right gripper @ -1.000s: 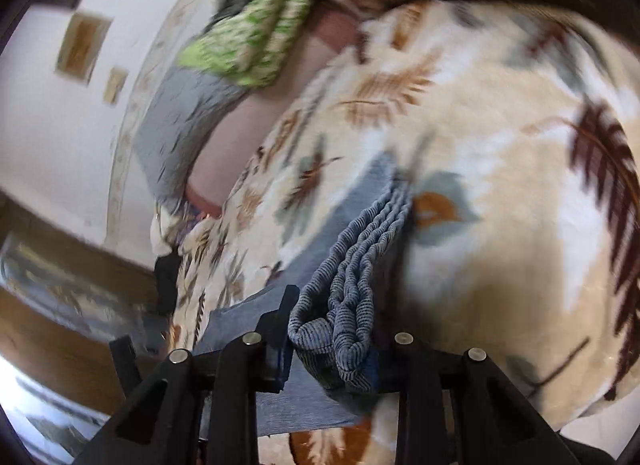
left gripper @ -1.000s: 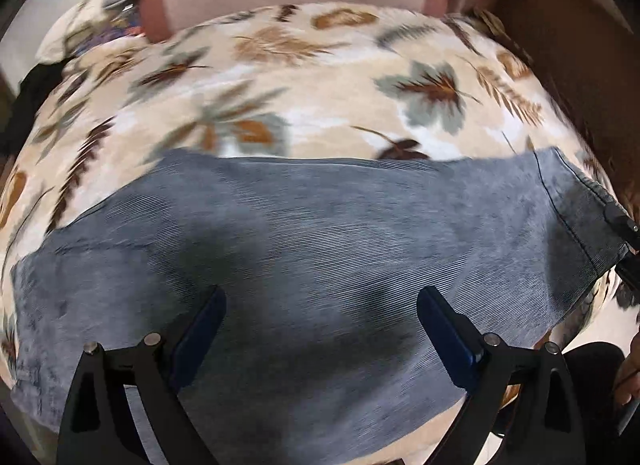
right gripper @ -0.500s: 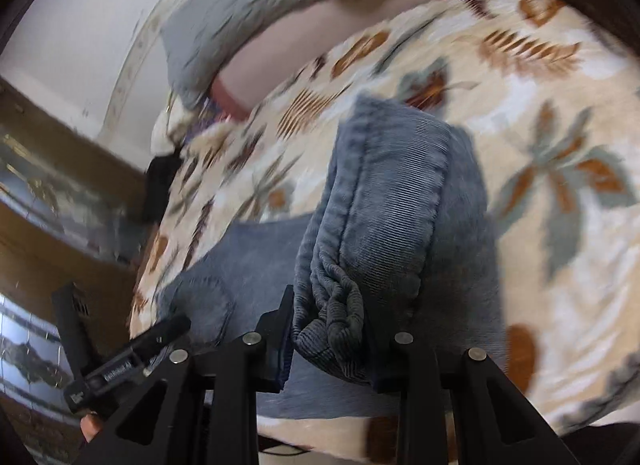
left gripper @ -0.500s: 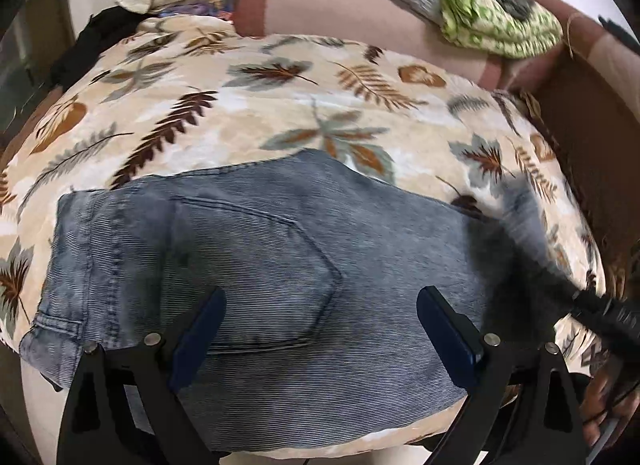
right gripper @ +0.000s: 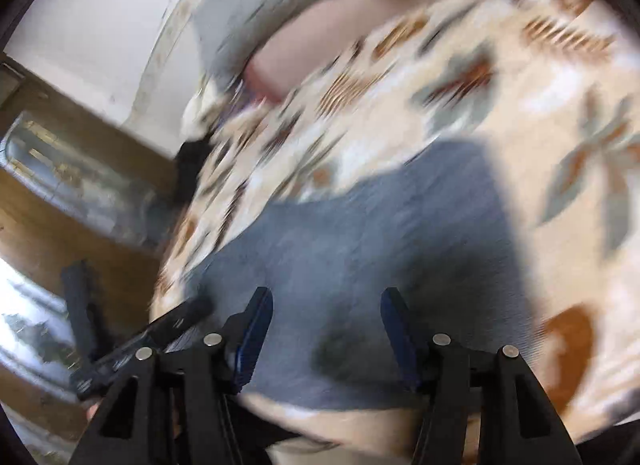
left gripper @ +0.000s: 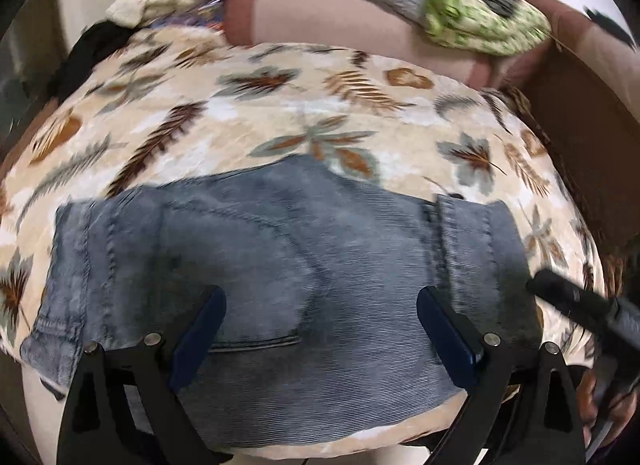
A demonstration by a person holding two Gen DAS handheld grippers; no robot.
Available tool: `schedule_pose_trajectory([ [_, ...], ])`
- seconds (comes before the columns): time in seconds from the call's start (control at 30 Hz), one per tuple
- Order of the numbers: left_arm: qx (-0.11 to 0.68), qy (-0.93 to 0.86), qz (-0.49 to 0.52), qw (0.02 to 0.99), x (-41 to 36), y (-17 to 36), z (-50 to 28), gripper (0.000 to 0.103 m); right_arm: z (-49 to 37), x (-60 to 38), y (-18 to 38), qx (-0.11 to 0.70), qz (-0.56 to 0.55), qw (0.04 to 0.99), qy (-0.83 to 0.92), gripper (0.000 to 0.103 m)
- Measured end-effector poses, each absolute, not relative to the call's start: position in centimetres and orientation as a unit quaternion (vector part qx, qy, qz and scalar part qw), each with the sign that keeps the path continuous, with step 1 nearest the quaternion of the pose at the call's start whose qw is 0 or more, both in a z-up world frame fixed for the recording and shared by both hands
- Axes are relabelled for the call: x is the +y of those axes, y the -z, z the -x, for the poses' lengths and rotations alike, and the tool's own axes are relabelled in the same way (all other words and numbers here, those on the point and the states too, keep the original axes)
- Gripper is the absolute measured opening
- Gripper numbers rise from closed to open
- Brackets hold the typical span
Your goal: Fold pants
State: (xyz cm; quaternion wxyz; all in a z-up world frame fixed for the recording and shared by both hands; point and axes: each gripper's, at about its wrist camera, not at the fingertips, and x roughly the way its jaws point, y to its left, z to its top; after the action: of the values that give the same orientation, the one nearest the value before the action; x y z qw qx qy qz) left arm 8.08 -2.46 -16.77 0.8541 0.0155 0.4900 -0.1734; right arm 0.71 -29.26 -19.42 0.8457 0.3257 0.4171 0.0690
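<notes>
Left gripper wide open, empty; right gripper wide open, empty. One pair of pants, folded, on one blanket.

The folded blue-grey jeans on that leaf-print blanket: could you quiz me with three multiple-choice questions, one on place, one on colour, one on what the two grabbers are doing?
1. Where do the folded blue-grey denim pants lie?
A. on the cream leaf-print blanket
B. on the floor
C. on a chair

2. What colour is the crumpled cloth behind the blanket?
A. red
B. lime green
C. black

3. How do the left gripper and right gripper stand?
A. both open, empty
B. both clamped on denim
C. one clamped on denim

Answers: 1 A, blanket surrounds the pants; 2 B, green print shows; 3 A, nothing sits between either pair of fingers.
</notes>
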Motion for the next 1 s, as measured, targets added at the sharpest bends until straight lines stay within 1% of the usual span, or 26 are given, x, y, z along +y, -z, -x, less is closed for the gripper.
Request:
schedule_pose_trajectory([
  [0.03,0.488,0.179,-0.024,0.854,-3.2,16.7,-7.9,0.097,-0.6,-30.1,19.7,0.417,-0.327,0.846,-0.057,0.057],
  [0.07,0.484,0.188,-0.039,0.854,-4.7,16.7,-7.6,0.097,-0.6,-30.9,20.0,0.415,-0.33,0.846,-0.05,0.045],
  [0.1,0.482,0.193,-0.047,0.853,-5.7,16.7,-7.3,0.097,-0.8,-31.4,20.5,0.418,-0.33,0.845,-0.043,0.036],
  [0.17,0.478,0.209,-0.07,0.85,-8.1,17.1,-6.8,0.097,-1.6,-32.1,22.0,0.439,-0.336,0.833,-0.034,0.034],
  [0.2,0.479,0.211,-0.08,0.848,-9.0,17.4,-6.7,0.097,-2.0,-32.3,23.2,0.452,-0.345,0.822,-0.033,0.028],
  [0.23,0.482,0.213,-0.091,0.845,-9.9,17.9,-6.6,0.097,-2.3,-32.6,24.2,0.465,-0.352,0.812,-0.029,0.026],
  [0.3,0.492,0.219,-0.131,0.832,-11.8,19.6,-6.2,0.097,-2.4,-33.0,24.5,0.465,-0.36,0.809,-0.032,0.026],
  [0.37,0.514,0.202,-0.162,0.818,-12.7,21.6,-6.0,0.097,-2.6,-33.1,23.5,0.454,-0.357,0.815,-0.044,0.025],
  [0.43,0.529,0.212,-0.143,0.809,-12.5,22.6,-5.9,0.097,-3.3,-33.4,22.2,0.44,-0.353,0.824,-0.047,0.025],
  [0.53,0.534,0.214,-0.13,0.808,-12.2,22.6,-6.1,0.097,-5.2,-33.3,21.5,0.442,-0.351,0.825,-0.041,0.025],
  [0.63,0.541,0.215,-0.115,0.805,-12.0,23.1,-6.3,0.097,-8.3,-32.7,22.5,0.464,-0.339,0.817,-0.038,0.025],
  [0.7,0.539,0.22,-0.113,0.805,-12.2,23.4,-5.8,0.097,-10.5,-31.9,24.5,0.514,-0.331,0.79,-0.044,0.027],
  [0.8,0.534,0.222,-0.109,0.809,-12.2,23.5,-5.6,0.097,-11.0,-32.4,24.6,0.526,-0.333,0.781,-0.058,0.027],
  [1.0,0.543,0.24,-0.071,0.802,-10.5,22.3,-5.6,0.095,-6.9,-33.8,21.4,0.473,-0.334,0.812,-0.072,0.027],
])
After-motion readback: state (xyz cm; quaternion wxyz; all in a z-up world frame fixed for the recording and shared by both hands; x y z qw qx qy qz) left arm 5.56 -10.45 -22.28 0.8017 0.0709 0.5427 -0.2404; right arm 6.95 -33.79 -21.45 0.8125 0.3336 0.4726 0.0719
